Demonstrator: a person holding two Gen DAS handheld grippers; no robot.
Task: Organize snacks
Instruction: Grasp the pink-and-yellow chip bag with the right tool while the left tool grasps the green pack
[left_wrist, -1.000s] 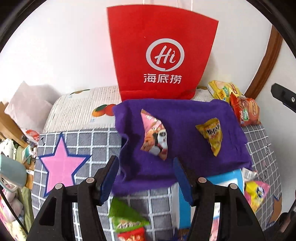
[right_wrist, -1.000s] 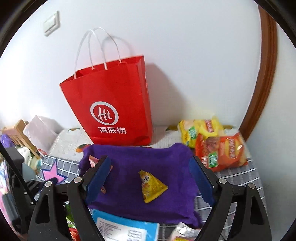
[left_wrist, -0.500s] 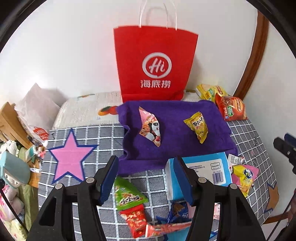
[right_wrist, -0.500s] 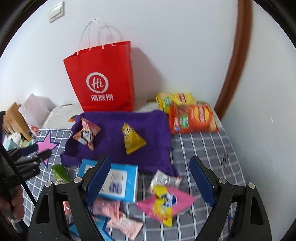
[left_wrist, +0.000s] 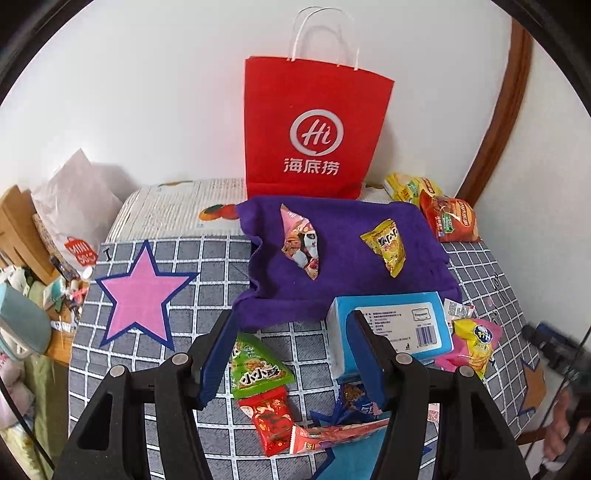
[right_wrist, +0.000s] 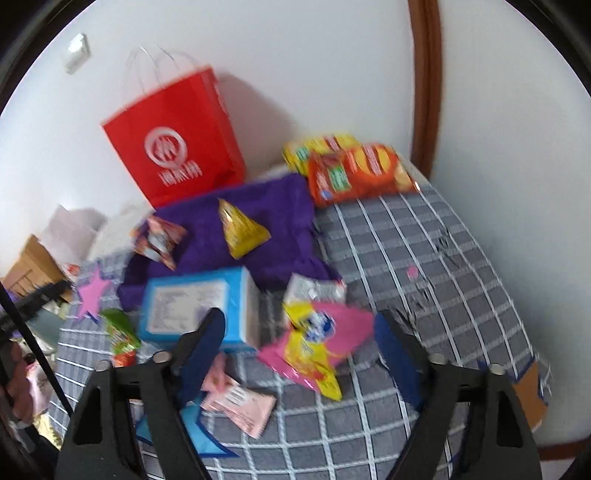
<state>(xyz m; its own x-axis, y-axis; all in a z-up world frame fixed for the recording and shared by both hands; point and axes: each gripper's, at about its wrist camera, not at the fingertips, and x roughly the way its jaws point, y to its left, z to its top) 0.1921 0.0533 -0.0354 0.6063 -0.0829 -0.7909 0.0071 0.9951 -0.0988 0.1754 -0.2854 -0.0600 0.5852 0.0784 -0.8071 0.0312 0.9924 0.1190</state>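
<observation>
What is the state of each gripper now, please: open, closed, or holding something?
Left gripper: open, holding nothing.
Right gripper: open, jaws have just been closing around the pink and yellow snack packet, not gripping it yet.

Snacks scattered over the checked cover

A panda packet and a yellow pouch lie flat on the purple cloth, well apart; a green triangle packet touches a red packet below it; a pink-and-yellow bag lies beside the blue box.

Right tongs closing (blurred) over pink snack packet, untouched
</observation>
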